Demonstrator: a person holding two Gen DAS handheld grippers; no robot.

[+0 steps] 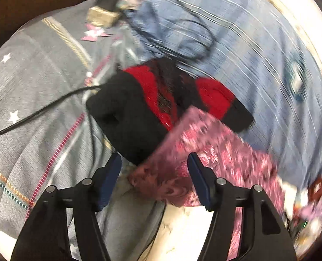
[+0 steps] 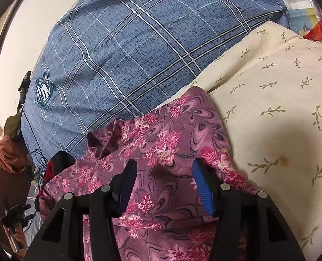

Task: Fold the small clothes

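Observation:
A pink floral garment (image 2: pixel 161 148) lies crumpled on the bed, and it also shows in the blurred left wrist view (image 1: pixel 208 152). My left gripper (image 1: pixel 154 163) is open, its fingers either side of the garment's near corner, not closed on it. My right gripper (image 2: pixel 164 169) is open just above the same garment, with the cloth spread under and between its blue fingers (image 2: pixel 201 184). A black and red knitted garment (image 1: pixel 143 104) lies beyond the pink one, and its edge shows in the right wrist view (image 2: pixel 56 163).
A blue plaid pillow (image 2: pixel 128 54) lies behind the clothes. A cream leaf-print pillow (image 2: pixel 280 100) is at the right. A grey star-print cover (image 1: pixel 30 108) is at the left, with a black cable (image 1: pixel 30 117) across it. A box (image 1: pixel 104 15) lies at the back.

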